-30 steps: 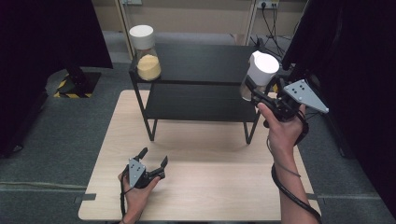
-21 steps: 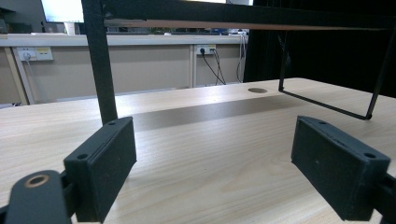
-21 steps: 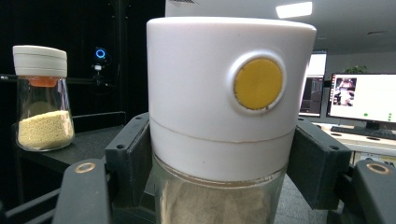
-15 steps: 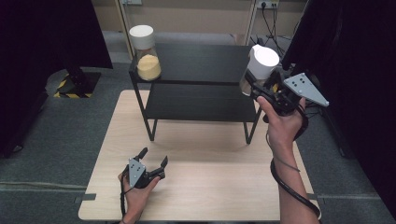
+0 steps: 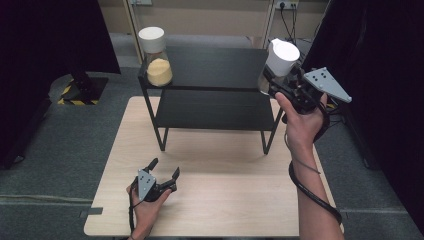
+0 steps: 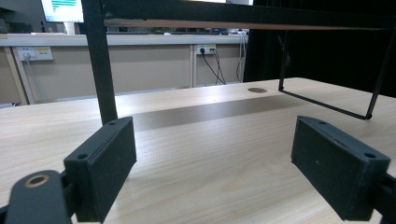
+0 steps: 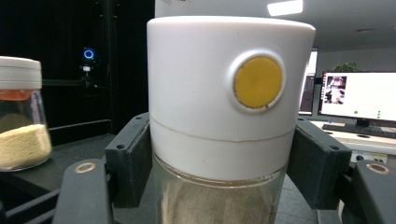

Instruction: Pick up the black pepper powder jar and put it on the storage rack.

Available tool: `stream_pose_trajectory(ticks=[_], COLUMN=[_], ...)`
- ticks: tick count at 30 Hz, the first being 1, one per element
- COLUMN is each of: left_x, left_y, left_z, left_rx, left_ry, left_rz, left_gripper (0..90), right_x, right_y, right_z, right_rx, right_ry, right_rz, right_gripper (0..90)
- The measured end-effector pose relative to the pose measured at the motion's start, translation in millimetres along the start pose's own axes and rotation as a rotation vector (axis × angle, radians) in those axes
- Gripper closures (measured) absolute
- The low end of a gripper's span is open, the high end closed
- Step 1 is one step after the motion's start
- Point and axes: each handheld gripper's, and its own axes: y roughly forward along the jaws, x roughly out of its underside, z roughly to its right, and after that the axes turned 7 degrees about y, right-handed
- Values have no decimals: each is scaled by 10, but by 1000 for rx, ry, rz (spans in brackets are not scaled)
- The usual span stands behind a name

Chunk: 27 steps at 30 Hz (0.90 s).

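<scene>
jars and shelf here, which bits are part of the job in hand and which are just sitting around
In the job:
- right gripper, shut on the white-lidded jar
- black shelf rack, beside which the jar is held

Just about:
- second jar of yellow grains, on the rack's top left corner
- left gripper, open, resting on the wooden table

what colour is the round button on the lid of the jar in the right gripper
Yellow button, clearest in the right gripper view.
</scene>
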Motion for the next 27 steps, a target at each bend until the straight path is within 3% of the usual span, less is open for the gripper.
stream_pose_trajectory(ticks=[27], left_x=[2], left_y=[1], left_z=[-6], left_rx=[2], left_ry=[-5], left_rz=[1], left_gripper=[136], right_x=[-129], right_y=[413], right_z=[9], right_rx=[80], right_ry=[-31], right_rz=[-67], right_gripper=[307])
